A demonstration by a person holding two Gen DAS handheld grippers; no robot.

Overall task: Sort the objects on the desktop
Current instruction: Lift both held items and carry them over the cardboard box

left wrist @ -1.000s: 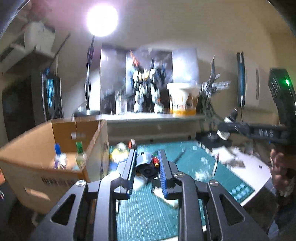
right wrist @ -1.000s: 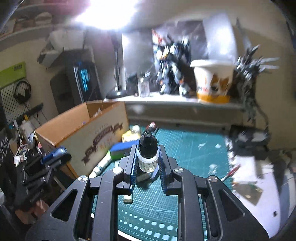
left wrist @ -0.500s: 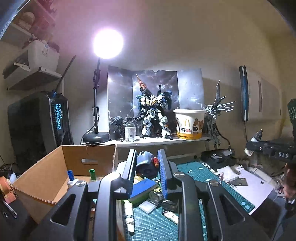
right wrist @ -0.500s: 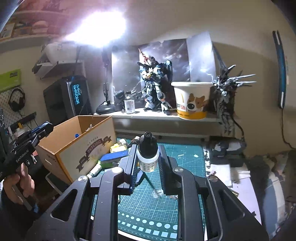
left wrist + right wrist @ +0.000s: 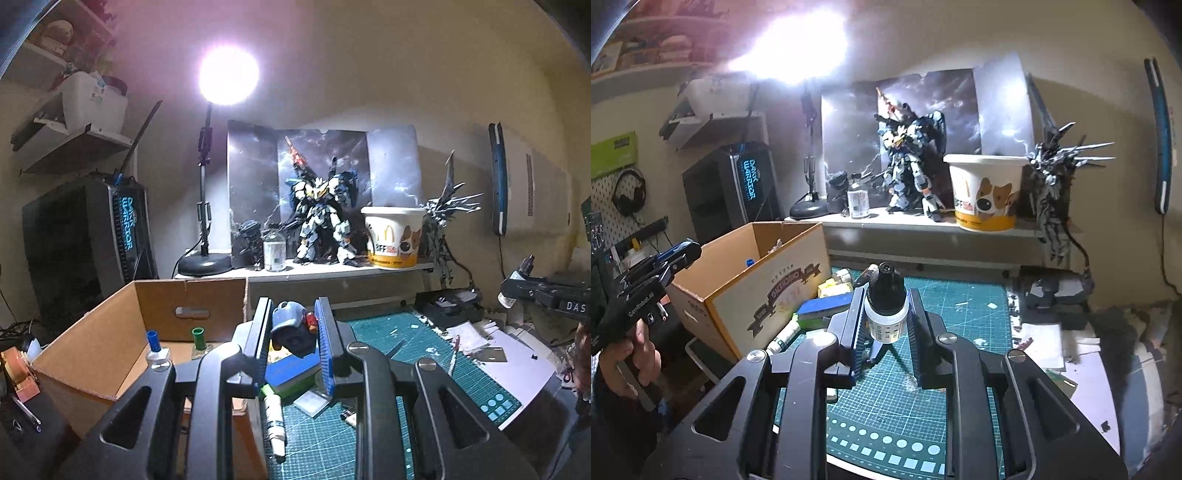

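Carrying both loads above the cutting mat [image 5: 923, 306], your left gripper [image 5: 291, 332] clamps what looks like a model part [image 5: 291, 328] and your right gripper [image 5: 886, 314] clamps the paint bottle [image 5: 886, 299]; knocking the cardboard box [image 5: 122, 332] rim could dislodge either.

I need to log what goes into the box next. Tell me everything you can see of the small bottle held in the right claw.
The small bottle has a black ribbed screw cap with a narrow tip and a white body with a printed label, too small to read. It looks like plastic. It stands upright with its cap on, clamped between the two blue-padded fingers of the right claw, lifted above the green cutting mat. Nothing else touches it.
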